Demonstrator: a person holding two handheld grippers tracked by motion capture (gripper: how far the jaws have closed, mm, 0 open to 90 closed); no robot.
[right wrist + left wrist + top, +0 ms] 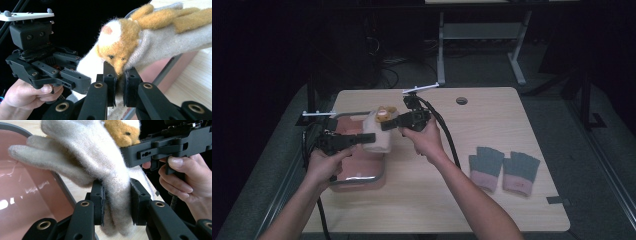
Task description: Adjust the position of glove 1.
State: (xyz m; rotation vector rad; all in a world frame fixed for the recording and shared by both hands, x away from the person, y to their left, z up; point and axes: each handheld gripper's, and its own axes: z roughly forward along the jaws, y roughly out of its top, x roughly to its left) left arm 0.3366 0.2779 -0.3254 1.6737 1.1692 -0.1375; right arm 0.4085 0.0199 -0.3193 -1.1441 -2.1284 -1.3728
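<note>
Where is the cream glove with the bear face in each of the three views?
High view: cream glove left of centre, above the pink tray.
Left gripper view: centre, hanging between the tool's jaws.
Right gripper view: upper right, its edge pinched.
Shared landmark: the glove's orange bear face.

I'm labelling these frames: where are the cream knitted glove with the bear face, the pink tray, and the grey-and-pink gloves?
cream knitted glove with the bear face (pixel 110 167), left gripper view, palm.
pink tray (pixel 362 176), high view, near rim.
grey-and-pink gloves (pixel 486 162), high view, left glove's back.
</note>
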